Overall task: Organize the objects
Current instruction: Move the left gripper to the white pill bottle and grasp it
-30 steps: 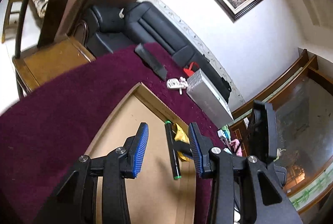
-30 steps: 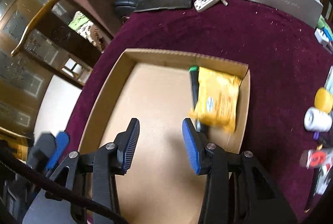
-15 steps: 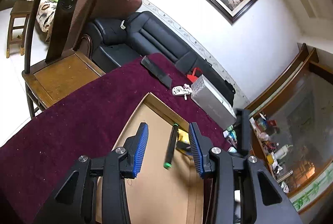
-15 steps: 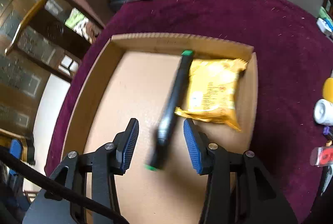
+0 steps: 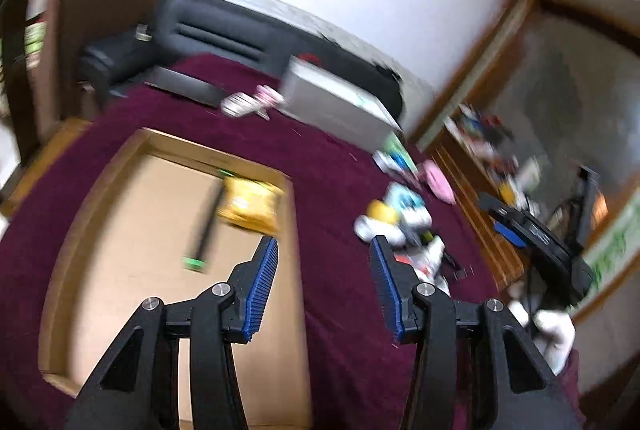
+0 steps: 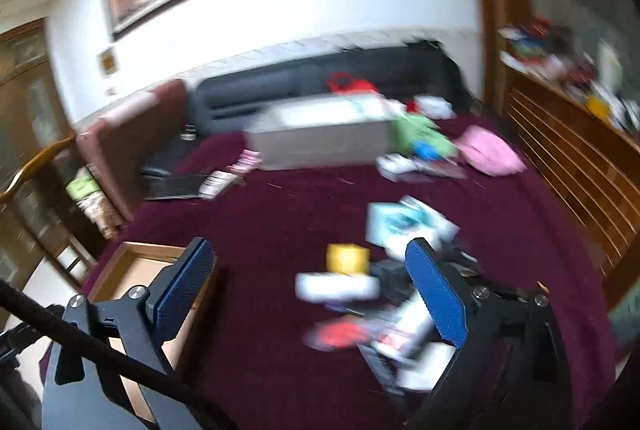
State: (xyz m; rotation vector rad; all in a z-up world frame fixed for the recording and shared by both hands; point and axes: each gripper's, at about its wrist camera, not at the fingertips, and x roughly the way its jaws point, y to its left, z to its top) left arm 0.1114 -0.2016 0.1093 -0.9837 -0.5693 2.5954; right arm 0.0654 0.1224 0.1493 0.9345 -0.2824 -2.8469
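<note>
Right hand-held gripper [image 6: 316, 294] wide open, empty, over blurred clutter pile [image 6: 360, 310]; pick one item, square up before closing.

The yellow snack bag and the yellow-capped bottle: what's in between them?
In the left wrist view, between the yellow snack bag and the yellow-capped bottle: the cardboard tray's wall, then bare maroon tablecloth.

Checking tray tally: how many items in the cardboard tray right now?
2. A yellow snack packet lies at the far right corner of the cardboard tray; a black marker lies just left of it. The near end is hidden behind the left gripper.
</note>
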